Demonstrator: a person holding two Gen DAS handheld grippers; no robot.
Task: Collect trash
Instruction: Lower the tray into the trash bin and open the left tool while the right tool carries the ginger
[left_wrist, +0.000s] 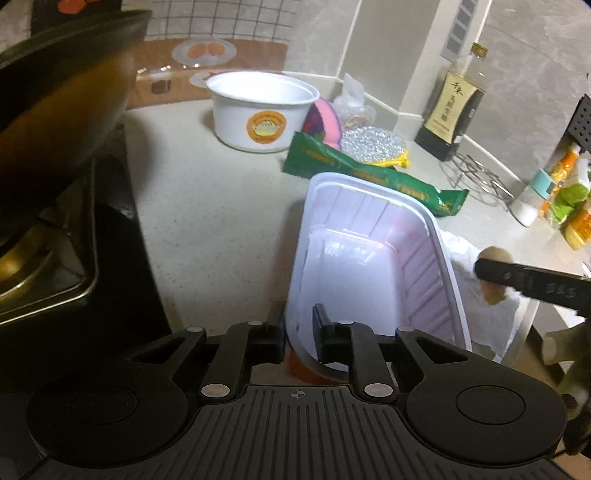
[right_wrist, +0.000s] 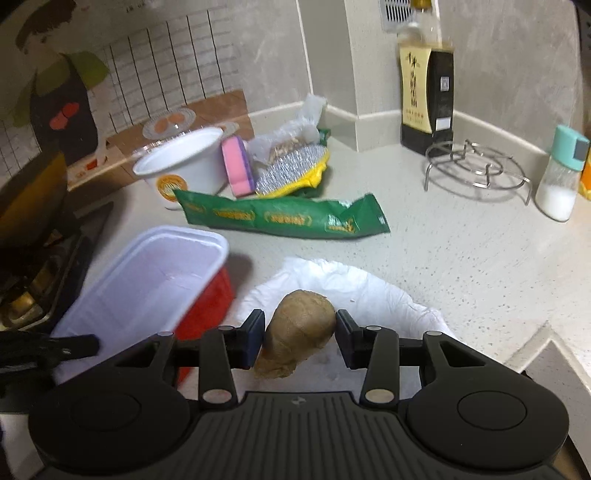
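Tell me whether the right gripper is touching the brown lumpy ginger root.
Touching. The right wrist view shows the right gripper with both pads pressed against the ginger root.

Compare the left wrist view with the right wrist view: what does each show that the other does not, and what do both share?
Only the left wrist view shows the left gripper pinching the near wall of the white tray and the bottles at the right edge.

Only the right wrist view shows the tray's red outside and the right gripper closed on both sides of the brown lump.

Both show the green wrapper, white bowl, wire trivet and dark sauce bottle.
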